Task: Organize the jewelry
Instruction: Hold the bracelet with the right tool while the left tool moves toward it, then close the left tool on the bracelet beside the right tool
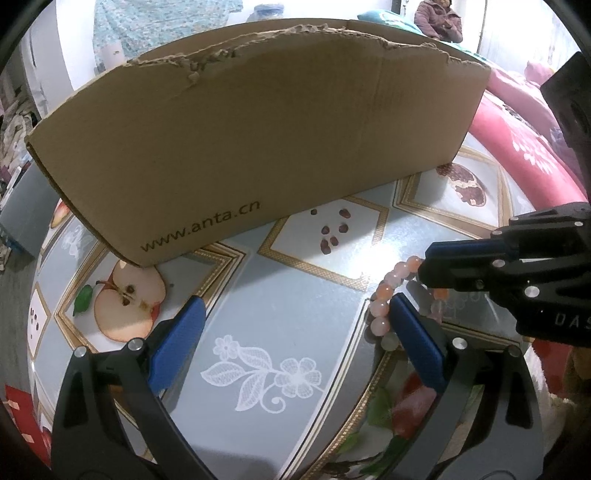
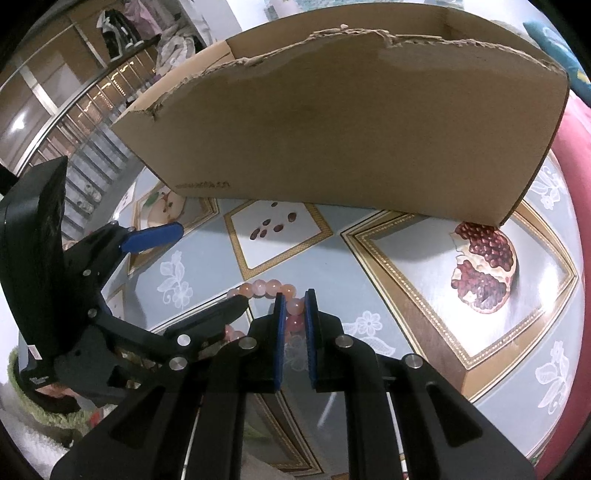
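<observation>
A bracelet of pink and orange beads lies on the patterned tabletop in front of a cardboard box. My right gripper is shut on the bracelet, with a bead pinched between its blue pads. In the left wrist view it comes in from the right onto the beads. My left gripper stands open. Its right finger crosses the near part of the bracelet and hides some beads; I cannot tell whether it touches them.
The open-topped box with a torn upper edge stands close behind the bracelet. The tablecloth is pale blue with printed apples, pomegranates and white flowers. A red flowered fabric lies beyond the table's right edge. A seated person is far behind.
</observation>
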`<state>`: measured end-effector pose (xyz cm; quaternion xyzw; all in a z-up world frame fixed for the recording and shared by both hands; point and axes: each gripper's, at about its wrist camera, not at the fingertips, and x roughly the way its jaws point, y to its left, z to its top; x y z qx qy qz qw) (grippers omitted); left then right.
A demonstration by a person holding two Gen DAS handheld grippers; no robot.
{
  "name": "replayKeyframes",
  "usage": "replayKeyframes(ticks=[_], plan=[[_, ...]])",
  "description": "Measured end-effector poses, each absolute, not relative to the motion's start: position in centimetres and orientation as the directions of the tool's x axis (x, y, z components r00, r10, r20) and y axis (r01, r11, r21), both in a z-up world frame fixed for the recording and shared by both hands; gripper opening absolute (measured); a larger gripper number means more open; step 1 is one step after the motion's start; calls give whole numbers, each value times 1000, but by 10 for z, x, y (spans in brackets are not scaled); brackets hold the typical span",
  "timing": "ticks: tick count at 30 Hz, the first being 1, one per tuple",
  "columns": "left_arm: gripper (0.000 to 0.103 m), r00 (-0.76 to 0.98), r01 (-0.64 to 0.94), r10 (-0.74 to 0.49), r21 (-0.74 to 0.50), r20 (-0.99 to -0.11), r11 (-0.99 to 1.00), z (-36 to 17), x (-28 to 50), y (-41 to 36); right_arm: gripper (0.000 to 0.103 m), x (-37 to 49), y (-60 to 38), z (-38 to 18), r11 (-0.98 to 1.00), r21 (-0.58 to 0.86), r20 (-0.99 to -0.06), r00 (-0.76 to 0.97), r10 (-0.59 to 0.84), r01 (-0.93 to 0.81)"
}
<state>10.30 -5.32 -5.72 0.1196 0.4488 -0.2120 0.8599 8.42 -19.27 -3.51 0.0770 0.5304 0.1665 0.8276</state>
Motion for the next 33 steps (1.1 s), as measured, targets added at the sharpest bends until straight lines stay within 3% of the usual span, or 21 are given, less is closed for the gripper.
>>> replayKeyframes(ticks=[12,21,27,33], plan=[[94,524,512,-332,-22,-784,859,-46,99,-44,11,86,-201,-40,912,366,-833,371,410,-186],[56,488,571,-405,-69,-773,818,-43,88,-47,11,85,-205,-40,905,385,-824,373,426,-182],[41,480,581,-380,-38,-791,813,-52,92,-58,11,84,-207,-39,905,387,-823,375,426,-178],[36,486,605,-356,13,-798,796,-53,90,-66,11,84,-208,-38,906,379,-823,380,422,-186]])
